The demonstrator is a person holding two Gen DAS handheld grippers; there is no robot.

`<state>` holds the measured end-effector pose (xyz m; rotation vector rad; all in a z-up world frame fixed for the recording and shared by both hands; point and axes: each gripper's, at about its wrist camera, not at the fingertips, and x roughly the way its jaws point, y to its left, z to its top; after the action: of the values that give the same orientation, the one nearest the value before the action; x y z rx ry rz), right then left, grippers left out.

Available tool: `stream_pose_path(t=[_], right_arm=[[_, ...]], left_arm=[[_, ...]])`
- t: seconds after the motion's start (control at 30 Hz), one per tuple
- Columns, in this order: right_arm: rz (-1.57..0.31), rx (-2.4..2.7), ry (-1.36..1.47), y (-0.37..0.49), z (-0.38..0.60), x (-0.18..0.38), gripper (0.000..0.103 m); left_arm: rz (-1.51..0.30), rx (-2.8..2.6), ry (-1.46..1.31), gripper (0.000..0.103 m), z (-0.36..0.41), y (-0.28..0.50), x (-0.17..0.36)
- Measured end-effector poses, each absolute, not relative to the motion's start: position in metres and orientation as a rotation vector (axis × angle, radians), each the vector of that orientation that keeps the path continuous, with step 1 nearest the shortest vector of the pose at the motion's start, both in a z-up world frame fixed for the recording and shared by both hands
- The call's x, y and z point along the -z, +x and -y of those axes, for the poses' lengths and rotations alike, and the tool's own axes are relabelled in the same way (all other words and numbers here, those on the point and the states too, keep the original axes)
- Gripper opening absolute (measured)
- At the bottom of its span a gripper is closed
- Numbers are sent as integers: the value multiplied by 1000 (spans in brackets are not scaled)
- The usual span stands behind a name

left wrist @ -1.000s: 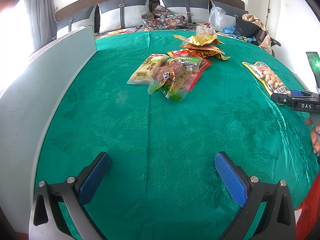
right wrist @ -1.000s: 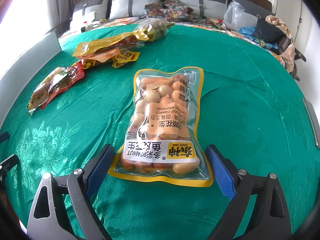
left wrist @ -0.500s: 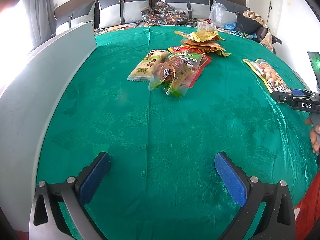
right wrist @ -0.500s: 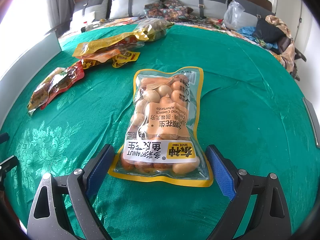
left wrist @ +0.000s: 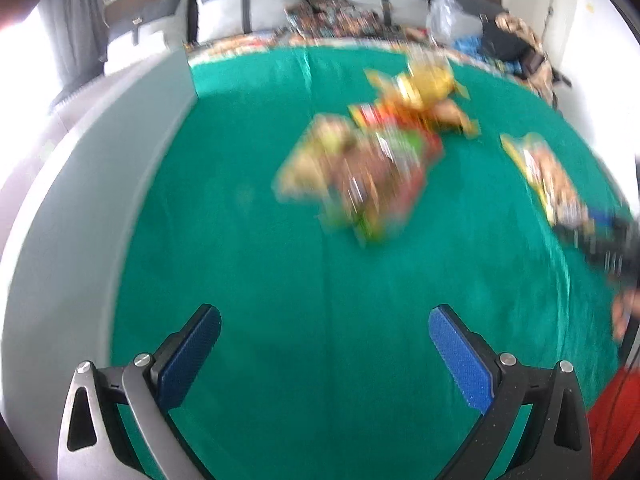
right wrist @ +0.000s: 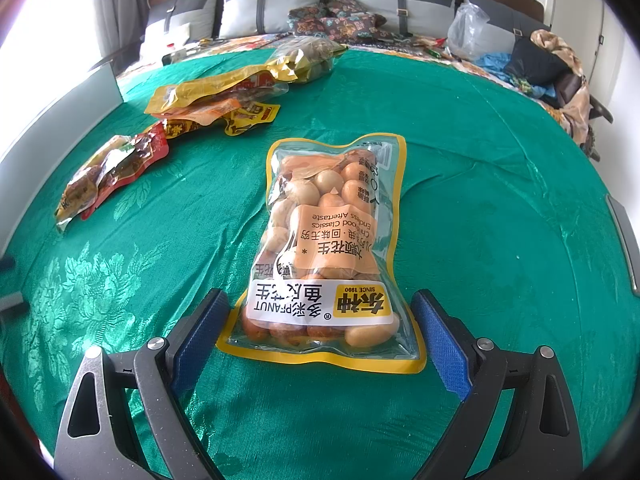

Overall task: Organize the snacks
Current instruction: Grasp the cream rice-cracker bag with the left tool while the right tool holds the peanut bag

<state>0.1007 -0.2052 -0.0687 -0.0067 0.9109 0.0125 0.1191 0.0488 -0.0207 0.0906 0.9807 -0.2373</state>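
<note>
A clear, yellow-edged bag of peanuts (right wrist: 328,248) lies flat on the green cloth (right wrist: 480,220). My right gripper (right wrist: 320,320) is open, its blue pads on either side of the bag's near end, not pressing it. Further left lie a red and brown packet (right wrist: 112,168) and a heap of yellow packets (right wrist: 224,96). In the blurred left wrist view my left gripper (left wrist: 324,340) is open over bare cloth, with a pile of snack packets (left wrist: 360,172) ahead of it. The peanut bag (left wrist: 544,172) and the right gripper's body (left wrist: 600,240) show at the right.
A grey-white panel (left wrist: 80,200) borders the cloth on the left. Grey cushions (right wrist: 272,4), patterned fabric, a plastic bag (right wrist: 468,32) and heaped clothes (right wrist: 552,64) lie beyond the far edge. A hand (left wrist: 624,316) shows at the right rim.
The left gripper has moved forward toward the snack pile, and its view is now motion-blurred. The right gripper and the peanut bag have not moved.
</note>
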Motion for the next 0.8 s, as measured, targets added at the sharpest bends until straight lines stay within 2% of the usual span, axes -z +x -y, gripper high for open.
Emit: stream_pose_path(t=[0.2,0.4,0.5,0.57,0.6,0.63,0.8], right_arm=[[-911,-12,-7,101,205,69,95],[-911,-12,-7,101,205,69,95],[-911,-12,-7,101,205,68,95],[-911,-12,-7,101,205,68,95],[-911,-12,-7,101,205,68,95],[-911,-12,-6,101,205,68,95],[-911,-12,-6,100,205,69,95]], left_arm=[[-998,208,-70,102,-73,187,3],[-1053,276,-2,90,-50,239,13],[-1103,330,29,77,-35,253,28],[-1116,351,72,64,-27,257,37],[-1119,352,87,42,-25,258,40],[-1136,345,100,30,-25,259,44],[-1133,278,15,30,-51,238,43]])
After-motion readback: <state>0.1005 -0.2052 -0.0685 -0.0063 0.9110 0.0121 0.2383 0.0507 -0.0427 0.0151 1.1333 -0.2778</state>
